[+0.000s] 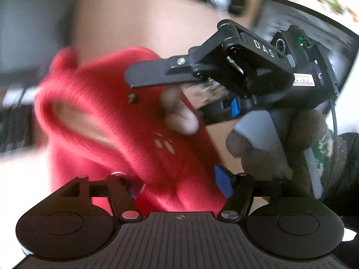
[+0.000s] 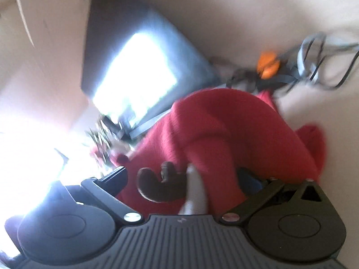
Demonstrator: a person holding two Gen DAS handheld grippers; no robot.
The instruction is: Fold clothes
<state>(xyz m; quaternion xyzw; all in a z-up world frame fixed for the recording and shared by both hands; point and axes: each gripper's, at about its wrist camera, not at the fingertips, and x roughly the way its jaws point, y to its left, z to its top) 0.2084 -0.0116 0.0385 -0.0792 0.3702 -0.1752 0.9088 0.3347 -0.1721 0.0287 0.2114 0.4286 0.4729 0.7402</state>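
Draping in ribbed red folds, the knit sweater (image 1: 107,121) lies between both tools' seemingly spread jaws.

Red garment (image 1: 116,121) between both grippers

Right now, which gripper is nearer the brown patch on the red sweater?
Right. The brown patch lies between the right gripper's open jaws; the left gripper faces another part of the red sweater, patch unseen there.

Each wrist camera looked forward and downward along its own gripper, very close to the red garment (image 1: 116,121) (image 2: 224,130), which both views shared.
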